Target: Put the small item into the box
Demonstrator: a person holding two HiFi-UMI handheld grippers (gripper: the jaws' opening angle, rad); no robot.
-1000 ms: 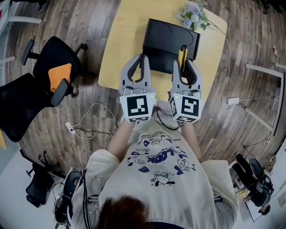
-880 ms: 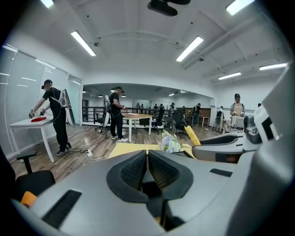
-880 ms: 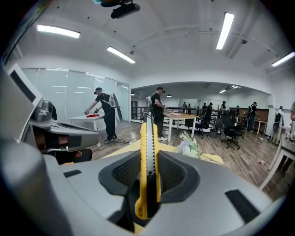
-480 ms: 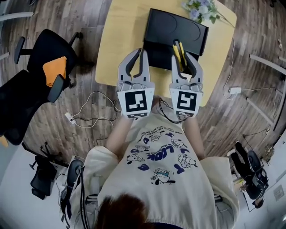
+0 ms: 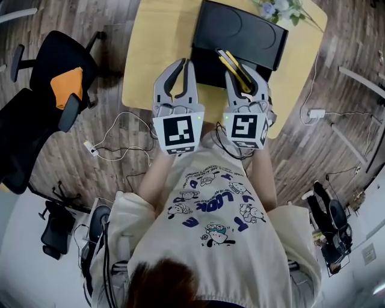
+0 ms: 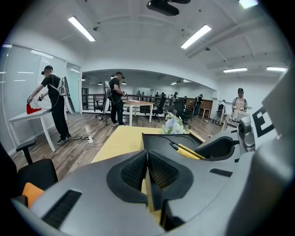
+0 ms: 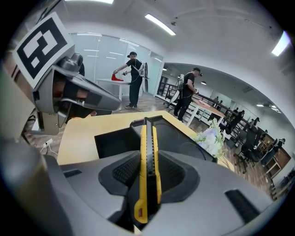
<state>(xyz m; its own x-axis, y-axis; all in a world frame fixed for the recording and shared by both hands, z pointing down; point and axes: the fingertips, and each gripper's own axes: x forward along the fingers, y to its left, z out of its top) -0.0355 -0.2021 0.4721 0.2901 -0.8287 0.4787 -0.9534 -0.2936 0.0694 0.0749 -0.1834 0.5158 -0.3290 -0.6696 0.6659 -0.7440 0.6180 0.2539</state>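
Floor (image 5: 337,150) of grey-brown wood planks fills the head view, with a pale yellow bench (image 5: 162,36) at 12 o'clock. A black office chair (image 5: 30,120) with an orange cushion (image 5: 65,87) stands on the floor at 9 o'clock, well apart from the bench.

A black box (image 5: 240,33) lies on the bench, its open part towards the person. A small bunch of pale flowers (image 5: 283,7) sits at the bench's 1 o'clock corner, just beside the box.

The person (seen from above, in a cream printed shirt) holds both grippers out side by side over the bench's near edge. The left gripper (image 5: 183,65) has its jaws pressed together with nothing between them, and its own view shows the ribbed pads (image 6: 133,170) meeting. The right gripper (image 5: 243,75) is clamped on a yellow-and-black utility knife (image 5: 231,65). In the right gripper view the knife (image 7: 144,156) stands on edge between the pads and points towards the box (image 7: 115,140). From the head view its tip reaches towards 11 o'clock, over the box's near right part.
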